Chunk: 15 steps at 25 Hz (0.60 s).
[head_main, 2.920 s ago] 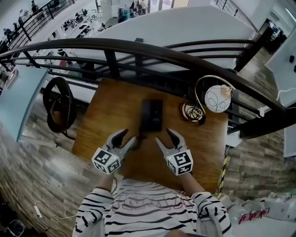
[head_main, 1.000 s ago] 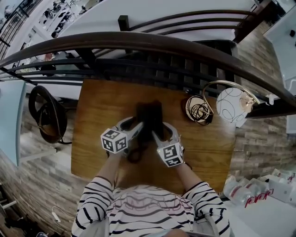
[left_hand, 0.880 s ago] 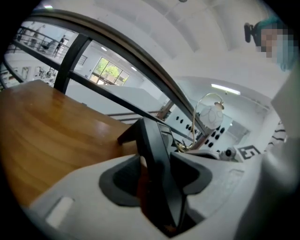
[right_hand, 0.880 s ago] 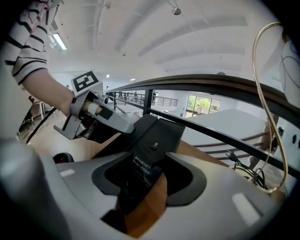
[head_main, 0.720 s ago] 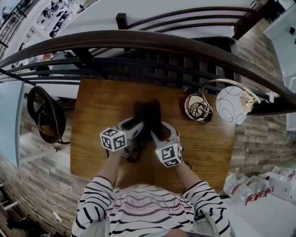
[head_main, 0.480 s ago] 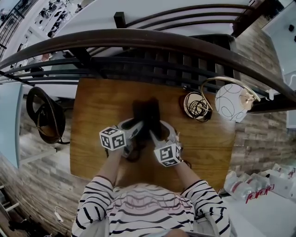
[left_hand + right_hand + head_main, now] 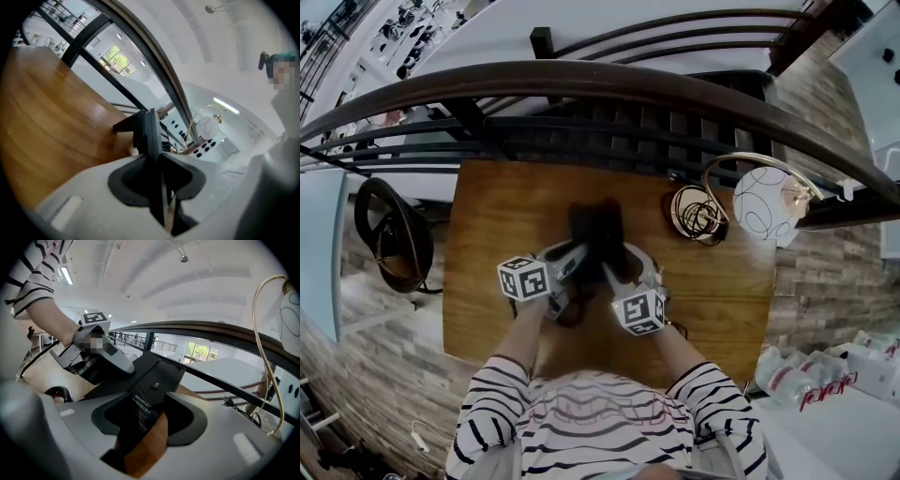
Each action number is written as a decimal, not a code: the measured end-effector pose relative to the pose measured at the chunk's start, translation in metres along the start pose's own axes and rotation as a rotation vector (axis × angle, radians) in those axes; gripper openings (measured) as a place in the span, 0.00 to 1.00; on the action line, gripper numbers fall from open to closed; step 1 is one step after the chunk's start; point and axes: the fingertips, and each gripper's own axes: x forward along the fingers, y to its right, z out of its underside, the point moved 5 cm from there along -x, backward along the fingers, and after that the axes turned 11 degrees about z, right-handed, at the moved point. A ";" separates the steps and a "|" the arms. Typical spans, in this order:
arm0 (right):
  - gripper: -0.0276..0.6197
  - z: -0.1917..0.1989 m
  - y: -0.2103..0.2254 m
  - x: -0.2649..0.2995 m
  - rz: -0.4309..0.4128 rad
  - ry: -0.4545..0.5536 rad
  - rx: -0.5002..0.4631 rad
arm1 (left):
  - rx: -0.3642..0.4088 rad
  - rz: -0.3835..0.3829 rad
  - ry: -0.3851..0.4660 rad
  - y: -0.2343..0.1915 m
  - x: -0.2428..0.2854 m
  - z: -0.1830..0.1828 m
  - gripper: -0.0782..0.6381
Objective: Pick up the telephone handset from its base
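The left gripper's (image 7: 157,161) jaws, just narrowed, are clamped on the telephone handset's (image 7: 151,136) thin edge. The base (image 7: 159,376) is straddled, unpressed, by the right gripper's (image 7: 150,413) parted jaws on the counter (image 7: 502,216).

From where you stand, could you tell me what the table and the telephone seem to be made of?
The table: likely varnished wood, showing brown grain and soft glare. The telephone: probably matte black plastic, with flat moulded edges.

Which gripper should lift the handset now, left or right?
The left gripper, probably. Its jaws have just been closing and now pinch a thin dark edge, likely the handset. The right gripper has its jaws apart, with the telephone between them, not gripped.
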 end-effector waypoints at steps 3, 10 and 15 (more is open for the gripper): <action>0.37 -0.001 -0.001 0.000 -0.003 -0.002 0.002 | -0.012 0.032 -0.002 0.002 -0.002 -0.001 0.23; 0.37 0.000 -0.001 -0.001 -0.001 -0.005 -0.002 | -0.002 0.078 -0.017 0.010 -0.005 -0.001 0.22; 0.37 -0.001 -0.001 0.000 0.000 -0.010 0.001 | -0.042 0.111 0.043 0.016 -0.009 -0.008 0.21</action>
